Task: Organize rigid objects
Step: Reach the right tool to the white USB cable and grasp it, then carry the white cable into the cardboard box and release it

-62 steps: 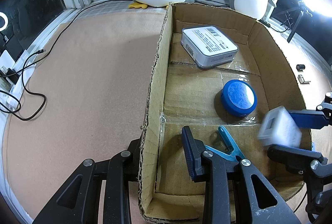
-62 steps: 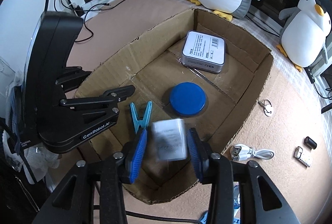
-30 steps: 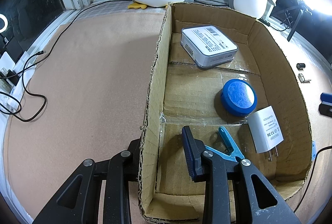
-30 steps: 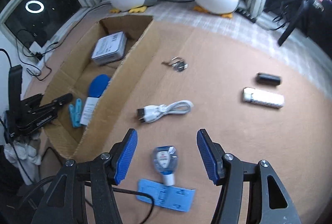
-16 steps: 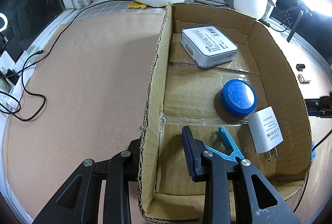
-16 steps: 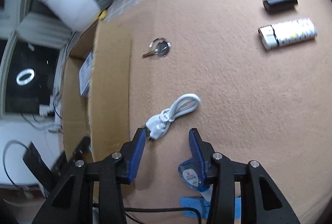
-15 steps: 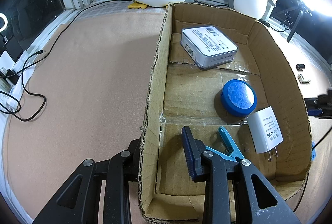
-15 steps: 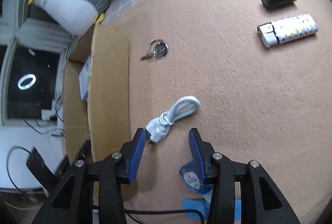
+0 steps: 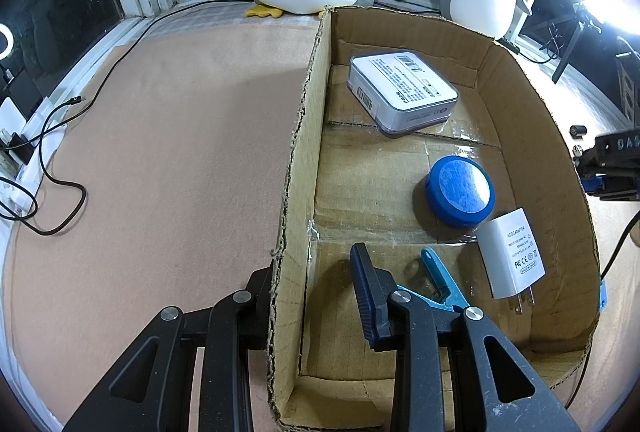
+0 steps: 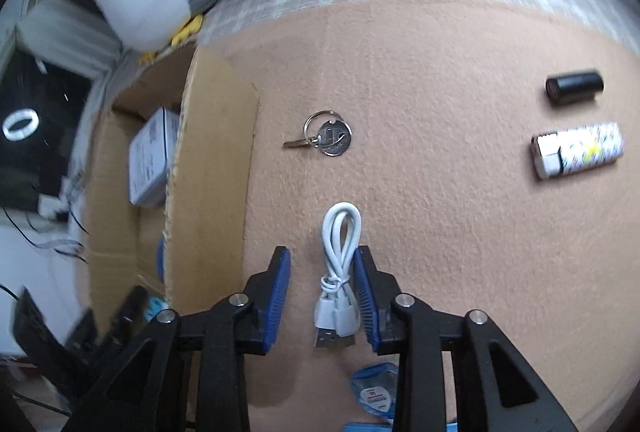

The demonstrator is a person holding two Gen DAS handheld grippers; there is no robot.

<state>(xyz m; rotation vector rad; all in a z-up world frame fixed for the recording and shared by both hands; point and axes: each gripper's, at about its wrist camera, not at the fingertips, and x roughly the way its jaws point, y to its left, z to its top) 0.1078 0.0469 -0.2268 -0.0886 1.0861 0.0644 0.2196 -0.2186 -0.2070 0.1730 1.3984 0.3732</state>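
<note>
A tan felt-covered worktop (image 10: 420,80) by dark windows, two plush penguins at the top of the frame, carries a cardboard box (image 9: 532,136) and scattered small items. The white charger (image 9: 510,258), carried in the right claw two seconds back, now lies in the box beside the blue round tin (image 9: 460,190), so that piece seems sorted. The right claw (image 10: 322,294) has swung out over the worktop and its jaws have just been closing around the bundled white USB cable (image 10: 338,272), low centre of the right view; the right pad touches it, the left stands clear. The left claw (image 9: 316,296) is clamped on the box's near wall, steadying it.
</note>
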